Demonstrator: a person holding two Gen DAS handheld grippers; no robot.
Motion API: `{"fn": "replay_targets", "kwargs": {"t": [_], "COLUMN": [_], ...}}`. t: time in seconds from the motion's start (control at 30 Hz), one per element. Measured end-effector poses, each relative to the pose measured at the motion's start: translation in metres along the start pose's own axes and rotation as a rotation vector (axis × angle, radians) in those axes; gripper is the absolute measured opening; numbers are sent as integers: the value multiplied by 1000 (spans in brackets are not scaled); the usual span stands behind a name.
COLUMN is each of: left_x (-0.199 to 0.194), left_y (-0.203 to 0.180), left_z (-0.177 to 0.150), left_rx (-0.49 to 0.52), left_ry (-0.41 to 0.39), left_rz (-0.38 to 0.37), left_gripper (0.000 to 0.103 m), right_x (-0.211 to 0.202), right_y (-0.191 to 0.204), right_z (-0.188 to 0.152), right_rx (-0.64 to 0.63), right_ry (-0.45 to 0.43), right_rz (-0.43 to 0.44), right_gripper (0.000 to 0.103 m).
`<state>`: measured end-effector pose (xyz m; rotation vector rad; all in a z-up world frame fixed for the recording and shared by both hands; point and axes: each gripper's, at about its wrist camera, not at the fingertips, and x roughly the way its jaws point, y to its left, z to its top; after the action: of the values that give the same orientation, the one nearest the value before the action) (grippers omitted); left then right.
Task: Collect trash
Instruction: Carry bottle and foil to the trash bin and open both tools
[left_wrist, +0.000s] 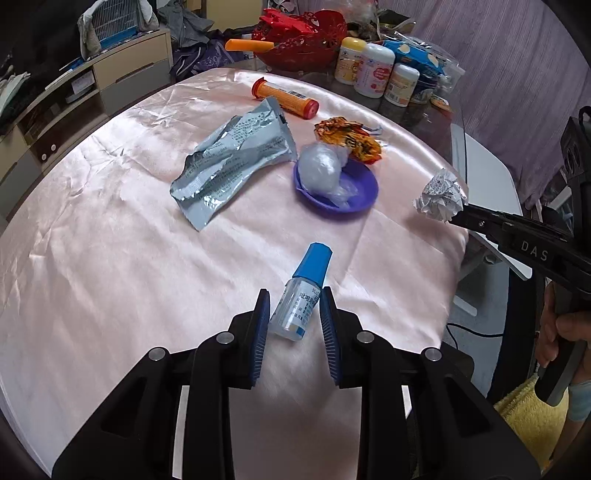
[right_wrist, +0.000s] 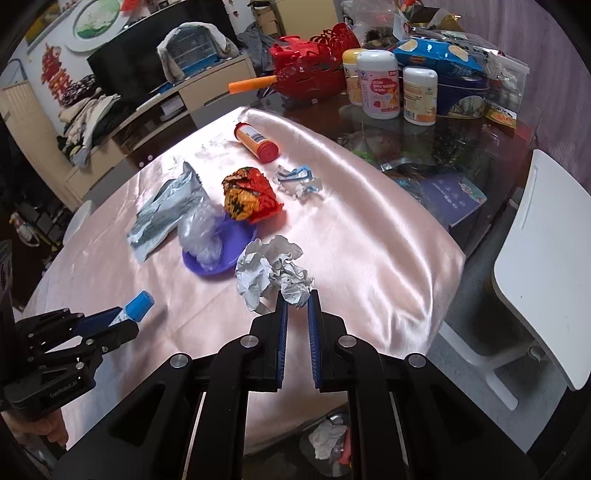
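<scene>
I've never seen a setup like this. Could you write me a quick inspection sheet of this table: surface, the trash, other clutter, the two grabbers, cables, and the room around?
Surface: pink cloth over a dark table.
Trash: small bottle, paper ball, grey pouch, orange tube, orange wrapper, plastic wrap in a purple dish, torn foil.
Clutter: white jars, red basket, snack bags.
Grippers: left gripper shut on the bottle; right gripper shut on the paper ball.
Cables: one black cable on the floor.
Surroundings: white chair, cabinet, birdcage, trash on the floor.
</scene>
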<state>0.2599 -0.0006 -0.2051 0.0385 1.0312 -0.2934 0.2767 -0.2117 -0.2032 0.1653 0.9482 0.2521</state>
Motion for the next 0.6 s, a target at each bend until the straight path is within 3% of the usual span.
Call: {"fn": "replay_targets", "kwargs": {"t": [0.07, 0.33, 0.6], "left_x": [-11, -42, -44], "left_y": [-7, -39, -71], "left_z": [-11, -54, -95], "left_rx": [1, 29, 65], "left_ry": [-4, -13, 24], "left_rz": [-8, -28, -58], "left_gripper": [18, 18, 18], "right_x": [-13, -61, -86], "right_y": [0, -7, -20], "right_z": [-13, -72, -122], "right_rx": [3, 3, 26], "right_ry": [0, 11, 31], "right_rz": [-3, -37, -65], "right_gripper": [12, 12, 12]}}
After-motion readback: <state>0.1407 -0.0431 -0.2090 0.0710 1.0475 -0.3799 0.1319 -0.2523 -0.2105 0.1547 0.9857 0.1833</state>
